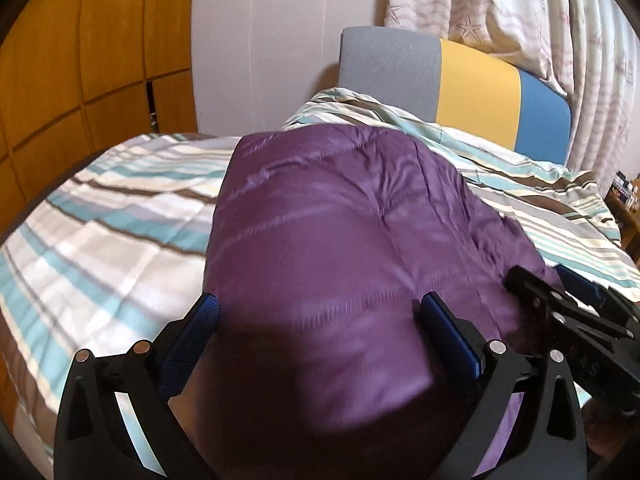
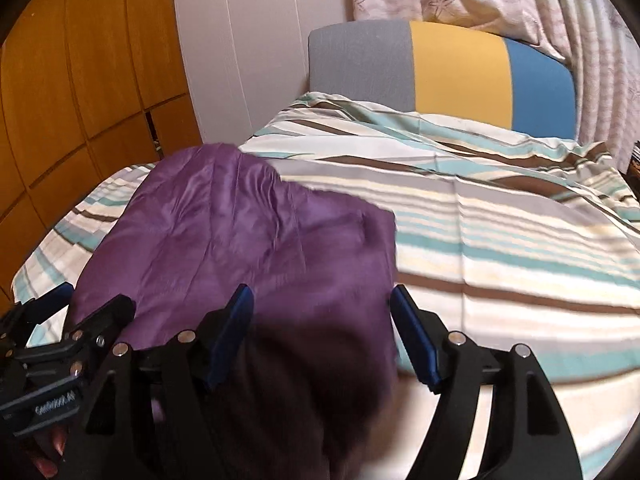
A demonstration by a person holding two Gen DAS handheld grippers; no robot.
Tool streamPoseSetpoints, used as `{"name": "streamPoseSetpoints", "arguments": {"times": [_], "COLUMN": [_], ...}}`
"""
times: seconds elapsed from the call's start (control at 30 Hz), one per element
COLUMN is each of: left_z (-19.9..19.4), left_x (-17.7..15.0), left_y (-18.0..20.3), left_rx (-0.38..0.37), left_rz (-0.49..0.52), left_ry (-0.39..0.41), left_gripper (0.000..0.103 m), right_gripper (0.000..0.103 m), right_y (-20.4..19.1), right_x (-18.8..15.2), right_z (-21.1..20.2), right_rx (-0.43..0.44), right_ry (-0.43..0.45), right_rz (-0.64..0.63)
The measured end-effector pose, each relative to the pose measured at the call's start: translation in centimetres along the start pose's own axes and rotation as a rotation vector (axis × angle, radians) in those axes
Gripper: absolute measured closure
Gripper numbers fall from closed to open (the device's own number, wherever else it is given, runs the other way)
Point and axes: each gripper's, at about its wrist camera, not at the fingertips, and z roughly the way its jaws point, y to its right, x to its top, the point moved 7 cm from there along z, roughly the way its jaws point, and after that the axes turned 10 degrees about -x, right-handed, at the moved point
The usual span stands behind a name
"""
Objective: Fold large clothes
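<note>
The left gripper (image 1: 316,312) is standing released, its blue pads (image 1: 452,332) spread apart over the near end of the purple quilted jacket (image 1: 332,220), pressing on nothing. The right gripper (image 2: 322,306) is likewise standing open, its jaws wide over the jacket's near right corner with cloth lying loose between them and no pad clamping it. Each gripper is showing in the other's view, close beside its neighbour at the jacket's near edge. The jacket is lying on the striped bedcover (image 2: 500,240), folded into a rough rectangle, its long side running away toward the headboard (image 1: 476,84); the near part is blurred and in shadow, so its fold lines there cannot be told. The bedcover is stretching clear on both sides of the jacket, rumpled beyond its far end. Behind the jacket the headboard is standing in grey, yellow and blue panels, with patterned curtains (image 1: 520,8) hanging above and right of it, and wooden wardrobe doors (image 1: 80,60) far left of the jacket.
</note>
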Motion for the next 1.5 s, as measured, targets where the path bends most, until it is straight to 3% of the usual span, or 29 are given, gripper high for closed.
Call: {"name": "streamPoseSetpoints", "arguments": {"times": [0.07,0.2,0.37,0.53,0.8,1.07,1.5], "left_z": [-0.2,0.5,-1.4,-4.5,-10.8,-15.9,-17.6], "left_x": [-0.8,-2.0,-2.2,-3.1,-3.2,-3.9,-3.6], "left_y": [0.2,0.9,0.5,0.4,1.4,3.3,3.0], "left_rx": [-0.001,0.061,-0.004,0.024,0.030,-0.086,-0.073], "left_rz": [0.006,0.134,0.035,0.028,0.060,0.029,0.030], "left_ry": [0.004,-0.015,-0.061,-0.077,-0.019,0.003,0.037], "left_gripper": [0.003,0.003,0.003,0.003,0.003,0.003,0.003], "right_gripper": [0.031,0.024,0.011,0.002,0.002,0.002,0.002], "right_y": [0.1,0.2,1.3,1.7,3.1,2.9,2.3], "right_x": [-1.7,-3.2,-3.2,-4.0,-4.7,-4.4,-4.2], "right_z": [-0.4,0.6,-1.3,-5.6,-12.4,-16.9,-18.9], "right_rx": [-0.003,0.004,0.027,0.082,0.101,0.130,0.138], "right_ry": [-0.028,-0.078,-0.123,-0.099,-0.046,0.005,0.047], "right_rz": [0.004,0.010,0.088,0.096,0.081,0.042,0.019]}}
